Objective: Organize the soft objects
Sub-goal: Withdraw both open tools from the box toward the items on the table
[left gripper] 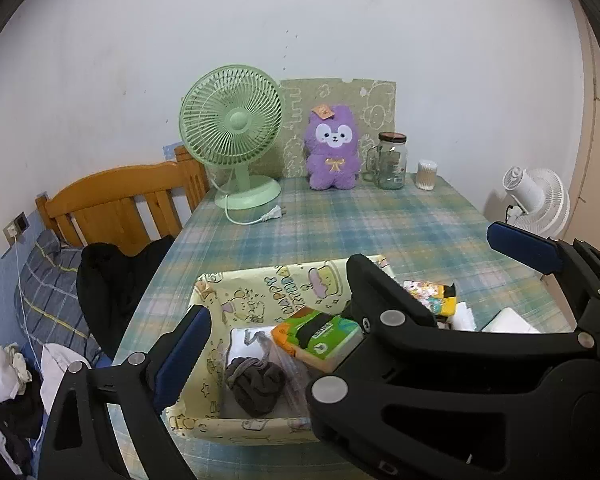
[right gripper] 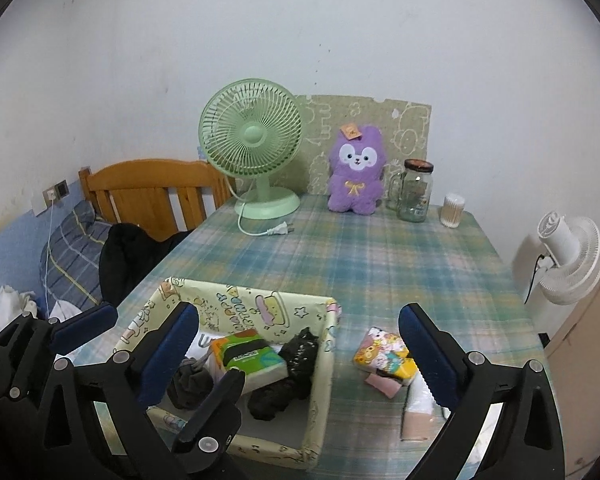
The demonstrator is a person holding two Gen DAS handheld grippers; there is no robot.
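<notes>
Surface: plaid tablecloth [right gripper: 380,264] over a table pushed to a pale wall; a wooden headboard [right gripper: 152,192] and bedding lie off its left edge.
Back row: green desk fan [right gripper: 252,136], purple plush toy [right gripper: 356,172], glass jar [right gripper: 414,192] and cotton swab tub [right gripper: 453,210], all far ahead of both pairs of fingers, lined up along the wall.
Box: cartoon-print box [right gripper: 260,308], open-topped, just ahead of the left finger of the right gripper [right gripper: 300,356]; judged to be the collecting bin.
In box: green tissue pack [right gripper: 248,356], grey socks [right gripper: 190,380], black crumpled bag [right gripper: 296,356], loosely heaped.
Outside box: cartoon tissue packet [right gripper: 384,356] on the cloth, just inside the right finger, beside a pink cloth [right gripper: 382,386] and white folded paper [right gripper: 418,404].
Right gripper: jaws spread wide, nothing between the pads; it straddles the box wall and the packet.
Left gripper [left gripper: 372,304]: jaws wide, empty, hovering over the box's left half.
Judgement: both tools empty above the box suggests a drop just finished; the packet looks next.
</notes>
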